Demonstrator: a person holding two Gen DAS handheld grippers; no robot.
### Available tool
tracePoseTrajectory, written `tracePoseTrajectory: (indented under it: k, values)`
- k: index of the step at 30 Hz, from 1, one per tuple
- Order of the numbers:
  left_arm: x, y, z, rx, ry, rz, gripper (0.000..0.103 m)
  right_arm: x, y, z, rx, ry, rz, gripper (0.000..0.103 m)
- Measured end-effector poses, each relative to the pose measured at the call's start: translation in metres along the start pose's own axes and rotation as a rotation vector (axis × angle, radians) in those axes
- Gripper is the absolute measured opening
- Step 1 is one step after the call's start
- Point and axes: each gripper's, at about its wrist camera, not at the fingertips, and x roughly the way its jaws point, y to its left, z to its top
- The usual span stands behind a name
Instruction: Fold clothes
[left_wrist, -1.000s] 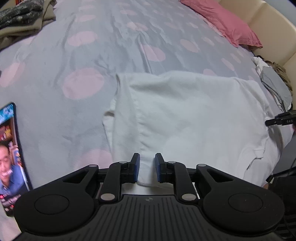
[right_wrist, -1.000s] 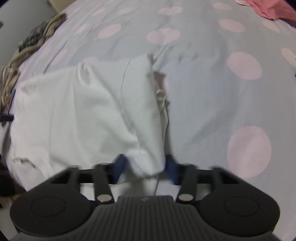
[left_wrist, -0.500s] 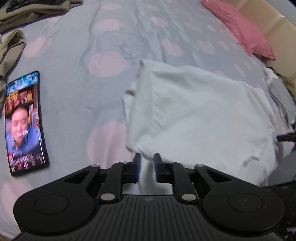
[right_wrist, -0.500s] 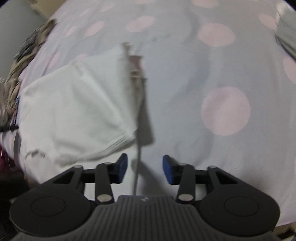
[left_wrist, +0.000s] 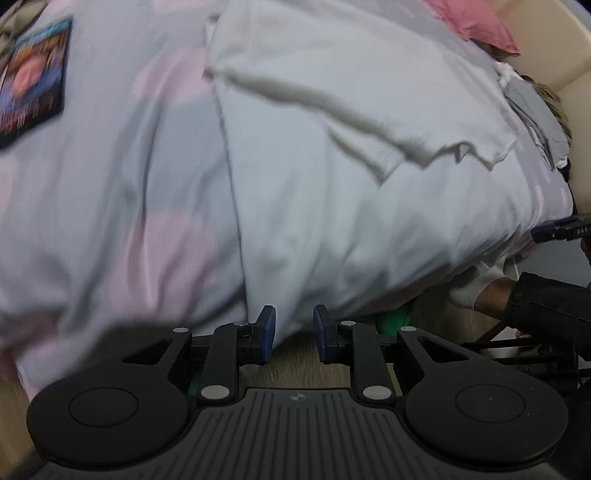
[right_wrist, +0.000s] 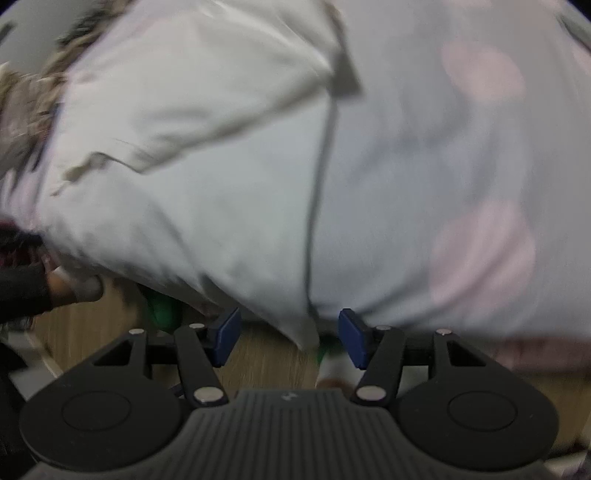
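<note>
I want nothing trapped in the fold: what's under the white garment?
The white garment lies on the pink-dotted bedsheet, its near edge hanging over the bedside. Whatever lies beneath the cloth is covered.

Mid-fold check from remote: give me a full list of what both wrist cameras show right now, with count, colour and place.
White garment: one, white, spread on the bed, its near edge hanging over the bed's side.
Bedsheet: one, grey with pink dots, covers the bed.
Phone: one, screen lit, on the sheet at far left of the left view.
Pillow: one, pink, far end of the bed.
Grey cloth: one, grey, right edge of the bed.
Patterned clothes: a blurred heap, brown and cream, far left of the right view.
Green thing: one, green, below the bed edge; too blurred to identify.
Floor: wood tone.
Left gripper: jaws open, empty.
Right gripper: jaws open, garment corner hanging between them.
</note>
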Motion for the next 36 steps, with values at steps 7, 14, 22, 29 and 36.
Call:
tracePoseTrajectory:
  k: [7,14,22,29,36]
  values:
    - [0.023,-0.018,-0.015,0.196,0.000,0.135,0.020,0.027,0.023,-0.013,-0.118,0.051,-0.068,0.062]
    - [0.042,-0.025,-0.030,0.254,0.037,0.186,0.026,0.046,0.045,-0.023,-0.148,0.016,-0.142,0.063]
    - [0.054,-0.025,-0.040,0.334,0.071,0.282,0.036,0.056,0.053,-0.024,-0.203,0.039,-0.176,0.065]
    - [0.049,-0.020,-0.038,0.309,0.066,0.263,0.037,0.055,0.053,-0.020,-0.204,0.027,-0.190,0.066]
    - [0.045,-0.019,-0.032,0.289,0.059,0.276,0.037,0.055,0.058,-0.015,-0.209,0.024,-0.181,0.066]
